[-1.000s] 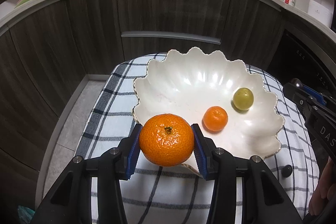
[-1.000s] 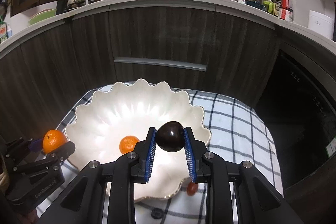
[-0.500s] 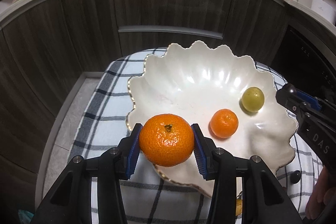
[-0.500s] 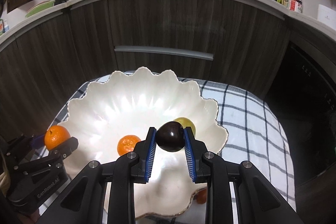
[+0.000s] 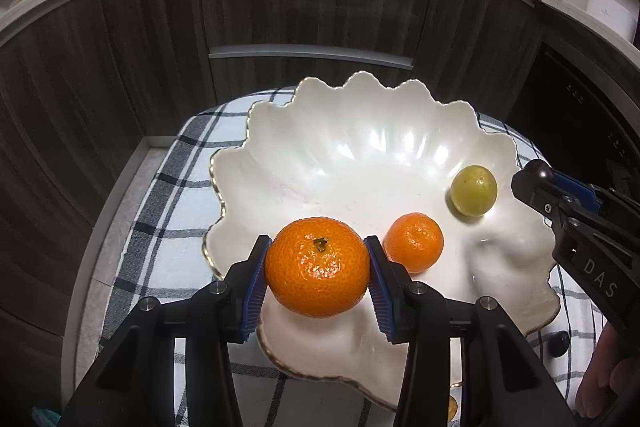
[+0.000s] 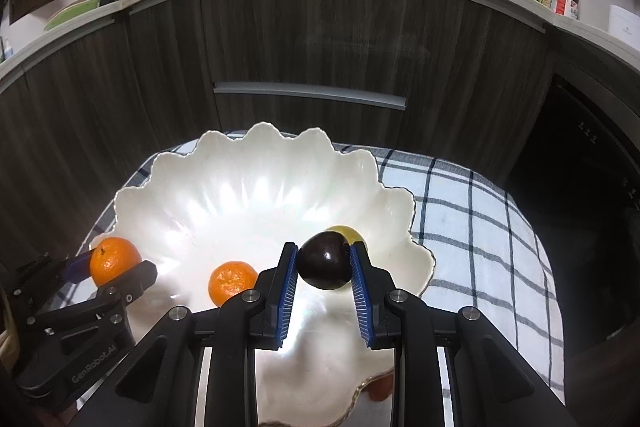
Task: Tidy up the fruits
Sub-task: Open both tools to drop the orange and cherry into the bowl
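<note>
A wide white scalloped bowl (image 5: 360, 147) with a thin gold rim sits on a desk covered by a blue-and-white checked cloth (image 6: 480, 227), in front of dark wood kitchen cabinets (image 6: 320, 39).

The left gripper (image 5: 318, 269) is clenched on a large orange mandarin (image 5: 317, 267), stem facing up, pinched between its blue ribbed pads. It holds the fruit above the near left part of the bowl, just inside the rim. From the right wrist view the same mandarin (image 6: 115, 261) shows at the bowl's left edge.

The right gripper (image 6: 324, 261) grasps a dark, glossy plum-like fruit (image 6: 325, 261) between its own blue pads, held over the near right side of the bowl.

Inside the bowl lie two fruits: a smaller mandarin (image 5: 414, 242) near the middle front, and a round yellow-green fruit (image 5: 474, 190) farther right, apart from it. In the right wrist view the yellow-green fruit (image 6: 344, 231) is mostly hidden behind the dark fruit.

A small dark round thing (image 5: 558, 342) lies on the cloth outside the bowl's right rim; I cannot tell what it is.
</note>
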`<action>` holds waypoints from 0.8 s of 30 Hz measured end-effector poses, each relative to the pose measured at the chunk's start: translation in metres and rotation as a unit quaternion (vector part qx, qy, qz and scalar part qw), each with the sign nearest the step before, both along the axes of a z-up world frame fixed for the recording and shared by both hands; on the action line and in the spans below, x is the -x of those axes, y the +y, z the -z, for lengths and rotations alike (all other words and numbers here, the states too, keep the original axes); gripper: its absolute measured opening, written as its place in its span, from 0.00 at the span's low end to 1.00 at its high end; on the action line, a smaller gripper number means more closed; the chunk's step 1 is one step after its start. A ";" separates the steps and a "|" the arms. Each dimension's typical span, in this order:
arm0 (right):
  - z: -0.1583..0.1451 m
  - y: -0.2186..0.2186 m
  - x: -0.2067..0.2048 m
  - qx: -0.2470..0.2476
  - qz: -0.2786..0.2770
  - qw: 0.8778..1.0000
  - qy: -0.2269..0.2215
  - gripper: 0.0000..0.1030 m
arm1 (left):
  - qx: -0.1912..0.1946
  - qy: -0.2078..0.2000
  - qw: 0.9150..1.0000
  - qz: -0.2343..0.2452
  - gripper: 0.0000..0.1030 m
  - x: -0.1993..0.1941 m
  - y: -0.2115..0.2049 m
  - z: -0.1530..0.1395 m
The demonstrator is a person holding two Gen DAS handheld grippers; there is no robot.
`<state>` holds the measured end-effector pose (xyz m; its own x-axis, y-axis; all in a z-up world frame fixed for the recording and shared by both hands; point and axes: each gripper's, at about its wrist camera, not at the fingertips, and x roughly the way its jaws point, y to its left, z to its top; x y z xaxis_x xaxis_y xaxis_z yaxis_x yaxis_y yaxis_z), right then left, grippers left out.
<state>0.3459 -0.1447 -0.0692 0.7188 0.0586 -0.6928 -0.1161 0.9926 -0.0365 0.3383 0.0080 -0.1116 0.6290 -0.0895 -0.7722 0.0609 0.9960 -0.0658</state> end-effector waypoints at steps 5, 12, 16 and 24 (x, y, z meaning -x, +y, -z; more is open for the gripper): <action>0.004 0.000 -0.005 0.001 -0.003 1.000 0.012 0.27 | 0.003 0.005 1.000 0.004 0.45 0.000 -0.001 0.000; 0.001 0.002 -0.004 0.006 -0.010 1.000 0.012 0.36 | -0.018 -0.024 1.000 0.001 0.74 0.008 -0.004 -0.008; -0.003 -0.001 0.000 0.004 -0.003 1.000 0.000 0.71 | -0.017 -0.037 0.999 -0.005 0.83 0.011 -0.003 -0.016; -0.010 -0.009 0.004 0.007 0.015 1.000 -0.007 0.79 | -0.014 -0.042 0.999 -0.014 0.94 0.014 -0.001 -0.023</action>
